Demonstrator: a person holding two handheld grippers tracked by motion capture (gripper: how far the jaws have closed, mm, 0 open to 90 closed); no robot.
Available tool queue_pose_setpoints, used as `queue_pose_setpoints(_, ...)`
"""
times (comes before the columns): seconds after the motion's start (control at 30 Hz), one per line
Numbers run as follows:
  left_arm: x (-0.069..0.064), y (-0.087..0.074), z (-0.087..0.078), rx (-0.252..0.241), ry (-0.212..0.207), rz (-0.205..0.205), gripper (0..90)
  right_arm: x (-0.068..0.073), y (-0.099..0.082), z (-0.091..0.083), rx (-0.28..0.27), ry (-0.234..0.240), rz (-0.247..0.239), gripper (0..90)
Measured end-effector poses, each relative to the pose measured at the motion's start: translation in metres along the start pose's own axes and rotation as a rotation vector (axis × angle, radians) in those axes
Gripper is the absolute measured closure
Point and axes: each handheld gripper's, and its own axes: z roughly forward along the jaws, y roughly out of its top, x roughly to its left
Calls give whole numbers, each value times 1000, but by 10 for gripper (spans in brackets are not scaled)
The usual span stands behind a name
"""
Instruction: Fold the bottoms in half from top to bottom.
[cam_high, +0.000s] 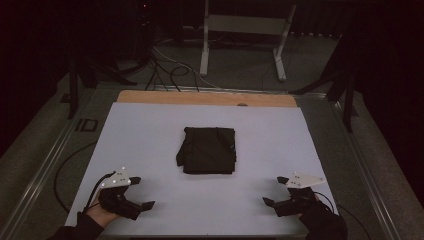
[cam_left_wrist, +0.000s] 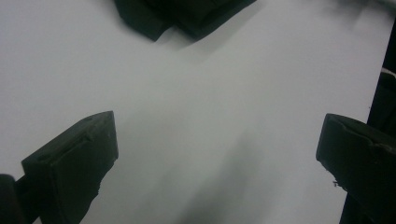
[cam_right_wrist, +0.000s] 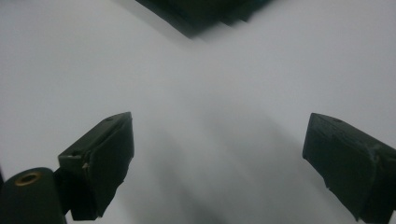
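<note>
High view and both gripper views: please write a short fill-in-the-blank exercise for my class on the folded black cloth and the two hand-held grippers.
1. The folded black cloth lies on a ____ sheet.
2. The jaws of the left hand-held gripper stand ____.
3. The right hand-held gripper holds ____.
4. The cloth lies ____ the two grippers and farther from the person.

Missing words: white; open; nothing; between

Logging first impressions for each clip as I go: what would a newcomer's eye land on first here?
The folded black garment stands out first, a dark block lying alone at the middle of the pale table sheet. Next come the two tools at the near edge, the left tool and the right tool, both with jaws spread wide and holding nothing, angled inward toward the garment. Beyond the table, cables and a white frame lie on the dim floor.
</note>
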Motion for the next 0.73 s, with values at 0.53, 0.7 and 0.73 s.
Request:
queue_pose_setpoints(0.53,-2,-1,-1,-8,15,6,0,-3,-1,-3,-17,-1,7,88)
queue_pose_setpoints(0.7,-3,0,-2,-28,24,1,0,-1,0,-2,-14,-1,1,88)
queue_pose_setpoints(0.73,-3,1,-3,-37,28,1,0,-1,1,-2,-15,1,0,89)
